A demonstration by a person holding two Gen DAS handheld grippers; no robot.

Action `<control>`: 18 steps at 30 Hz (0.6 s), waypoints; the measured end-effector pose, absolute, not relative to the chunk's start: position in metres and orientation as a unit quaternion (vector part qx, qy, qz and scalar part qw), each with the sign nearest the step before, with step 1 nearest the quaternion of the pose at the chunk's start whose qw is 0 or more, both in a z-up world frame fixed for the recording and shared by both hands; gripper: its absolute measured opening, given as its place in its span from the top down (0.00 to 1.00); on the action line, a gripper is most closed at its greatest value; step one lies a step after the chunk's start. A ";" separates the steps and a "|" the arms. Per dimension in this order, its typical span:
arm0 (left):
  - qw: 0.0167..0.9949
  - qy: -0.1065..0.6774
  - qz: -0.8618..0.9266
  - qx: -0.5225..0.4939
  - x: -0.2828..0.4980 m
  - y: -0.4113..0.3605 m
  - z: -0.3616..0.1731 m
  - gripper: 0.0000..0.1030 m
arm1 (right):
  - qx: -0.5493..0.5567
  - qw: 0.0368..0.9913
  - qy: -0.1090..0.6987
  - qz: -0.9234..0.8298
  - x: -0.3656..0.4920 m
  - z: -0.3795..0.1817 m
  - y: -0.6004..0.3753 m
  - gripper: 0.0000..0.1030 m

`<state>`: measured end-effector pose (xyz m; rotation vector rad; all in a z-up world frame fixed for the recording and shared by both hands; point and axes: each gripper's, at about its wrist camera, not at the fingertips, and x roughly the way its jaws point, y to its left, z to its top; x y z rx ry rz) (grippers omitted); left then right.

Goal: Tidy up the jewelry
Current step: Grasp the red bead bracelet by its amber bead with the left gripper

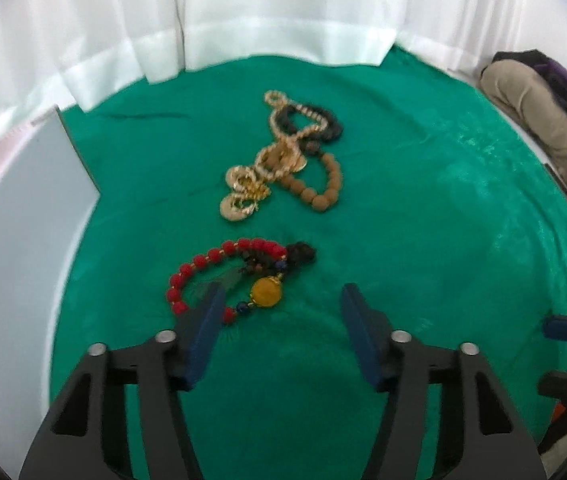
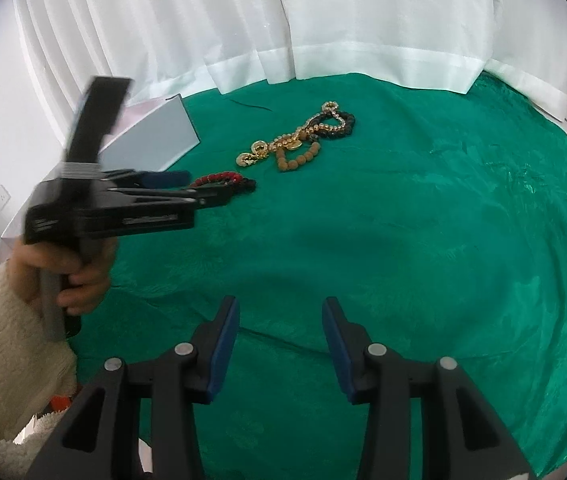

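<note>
Left wrist view showed the left claw (image 1: pixel 279 304) spread and empty, its left finger just over the red bead bracelet (image 1: pixel 219 272), the tangled gold-and-brown jewelry heap (image 1: pixel 283 152) farther ahead, untouched; the sorting looked barely begun.

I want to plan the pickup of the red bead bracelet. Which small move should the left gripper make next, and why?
Probably shift the left gripper a little to the left and lower it. Its jaws are open with only green cloth between them, while the red bead bracelet lies partly behind its left finger, not centred. The right gripper is open and far from it.
</note>
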<state>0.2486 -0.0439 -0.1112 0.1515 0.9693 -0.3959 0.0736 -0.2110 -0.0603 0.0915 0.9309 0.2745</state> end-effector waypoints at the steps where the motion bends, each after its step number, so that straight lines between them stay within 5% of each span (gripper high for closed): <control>1: 0.862 0.467 -0.186 0.072 0.252 -0.043 -0.115 0.45 | 0.046 0.883 0.448 0.132 0.075 -0.061 -0.212 0.57; 7: 0.862 0.466 -0.183 0.082 0.258 -0.045 -0.122 0.54 | 0.053 0.883 0.449 0.131 0.081 -0.063 -0.216 0.57; 10: 0.853 0.478 -0.193 0.086 0.262 -0.051 -0.125 0.84 | 0.054 0.882 0.451 0.130 0.082 -0.065 -0.216 0.57; 18: 0.857 0.477 -0.193 0.029 0.254 -0.025 -0.114 0.85 | 0.034 0.880 0.450 0.147 0.106 -0.055 -0.207 0.57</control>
